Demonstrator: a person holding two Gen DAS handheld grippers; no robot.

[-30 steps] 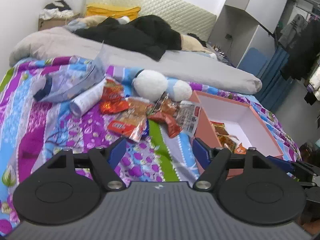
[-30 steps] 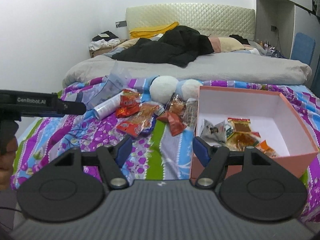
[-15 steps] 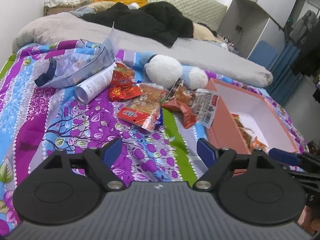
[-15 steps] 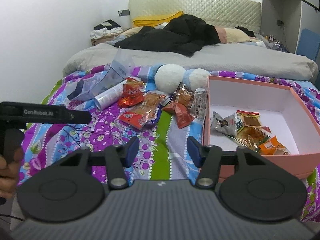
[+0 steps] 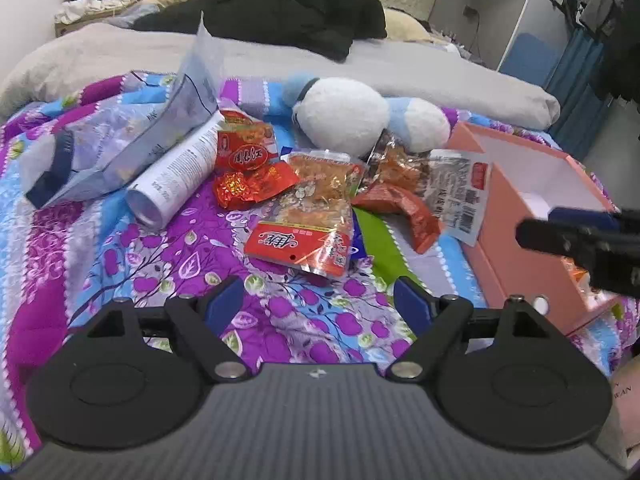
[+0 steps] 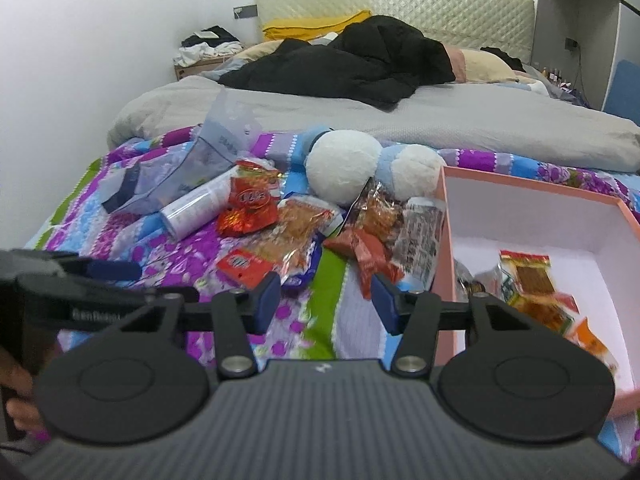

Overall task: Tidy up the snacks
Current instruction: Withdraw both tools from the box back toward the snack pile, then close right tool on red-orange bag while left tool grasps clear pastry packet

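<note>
Left wrist view: the left gripper (image 5: 318, 300) is hovering with fingers wide apart and empty; the orange snack packet (image 5: 310, 222) is lying straight ahead, long axis running away. One pink box (image 5: 516, 248) is sitting to the right.

Right wrist view: the right gripper (image 6: 325, 302), jaws having just narrowed, is holding nothing; about four packets are lying in the box, about six outside.

Left gripper (image 5: 318, 300): jaws wide apart, nothing between, tilted downward.
Right gripper (image 6: 326, 300): jaws partly apart, empty, tilted downward.
</note>
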